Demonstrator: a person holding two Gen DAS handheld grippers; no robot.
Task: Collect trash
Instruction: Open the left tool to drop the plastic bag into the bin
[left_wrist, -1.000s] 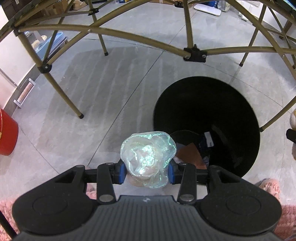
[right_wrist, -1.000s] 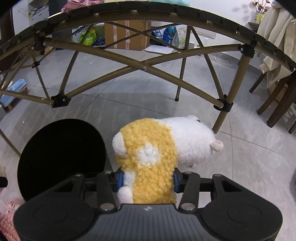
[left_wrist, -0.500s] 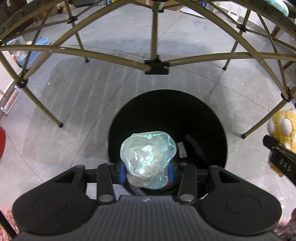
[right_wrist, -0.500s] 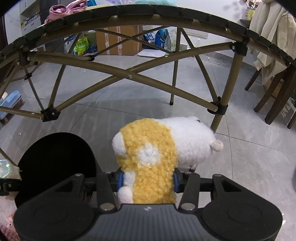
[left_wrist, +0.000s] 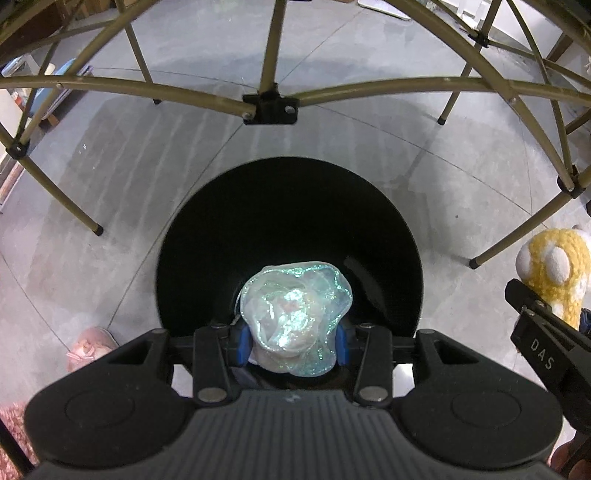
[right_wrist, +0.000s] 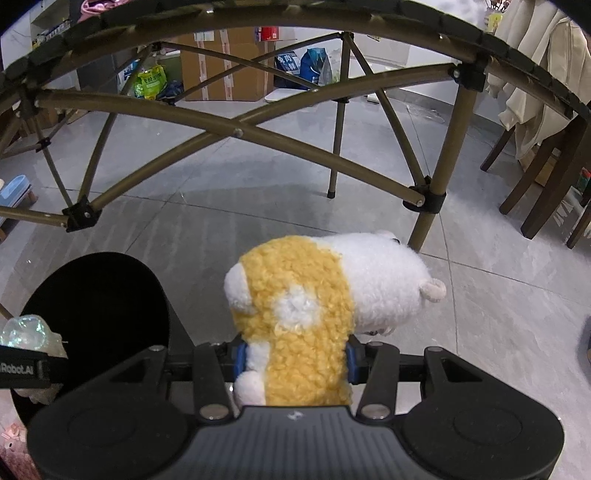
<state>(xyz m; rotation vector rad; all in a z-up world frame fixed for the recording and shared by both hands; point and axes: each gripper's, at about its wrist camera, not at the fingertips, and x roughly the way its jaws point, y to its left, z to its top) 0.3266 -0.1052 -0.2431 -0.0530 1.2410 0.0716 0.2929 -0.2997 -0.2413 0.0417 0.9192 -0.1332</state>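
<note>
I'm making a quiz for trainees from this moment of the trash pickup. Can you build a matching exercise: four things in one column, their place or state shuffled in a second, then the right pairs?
Things:
1. iridescent wrapper
2. plush toy
3. black bin
4. folding table frame

Places or states:
A. stands on the grey floor, arching over the scene
B. clamped in the right gripper
C. open-topped, directly below the left gripper
D. clamped in the left gripper, above the bin's mouth

Pairs: 1-D, 2-B, 3-C, 4-A

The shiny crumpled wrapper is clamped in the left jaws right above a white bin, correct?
Not quite: the bin is black, as the left wrist view shows. The rest holds: the shiny crumpled wrapper is clamped in the left jaws, right above its opening.
</note>
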